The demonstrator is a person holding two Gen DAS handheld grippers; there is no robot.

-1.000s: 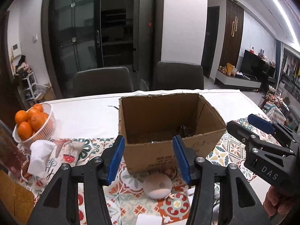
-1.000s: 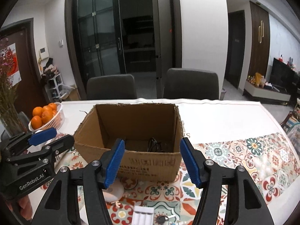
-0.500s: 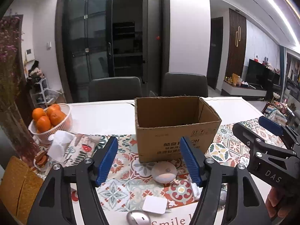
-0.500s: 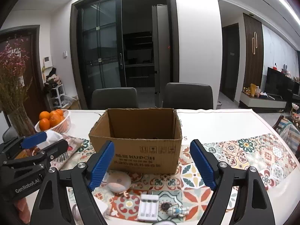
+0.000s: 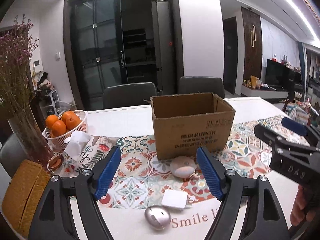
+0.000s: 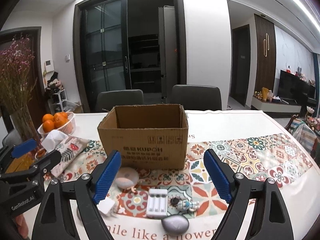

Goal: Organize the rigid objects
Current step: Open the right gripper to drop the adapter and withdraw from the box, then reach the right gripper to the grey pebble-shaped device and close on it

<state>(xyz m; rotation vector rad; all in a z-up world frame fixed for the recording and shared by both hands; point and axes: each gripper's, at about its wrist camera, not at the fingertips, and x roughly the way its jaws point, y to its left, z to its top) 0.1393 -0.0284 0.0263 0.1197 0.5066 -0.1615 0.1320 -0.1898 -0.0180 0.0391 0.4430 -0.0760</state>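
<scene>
An open cardboard box (image 5: 192, 128) (image 6: 144, 138) stands on the patterned table runner. In front of it lie a round pinkish device (image 5: 182, 167) (image 6: 128, 177), a white square block (image 5: 174, 199) (image 6: 106, 205) and a silver egg-shaped object (image 5: 157, 217). The right wrist view also shows a white battery charger (image 6: 157, 203), a small astronaut figure (image 6: 185, 204) and a silver oval (image 6: 175, 223). My left gripper (image 5: 158, 154) (image 6: 40, 152) hovers above these items, its jaws opening with nothing between them. My right gripper (image 6: 162, 156) (image 5: 278, 129) is open and empty beside it.
A white basket of oranges (image 5: 66, 126), a tissue pack (image 5: 77, 144) and a glass vase of dried flowers (image 5: 26, 136) stand at the left. A woven orange mat (image 5: 22, 190) lies near the left corner. Two dark chairs (image 6: 196, 98) stand behind the table.
Both grippers have drawn back from the box toward the near edge, and both sets of jaws have spread wider. The small items in front of the box have come into view.
</scene>
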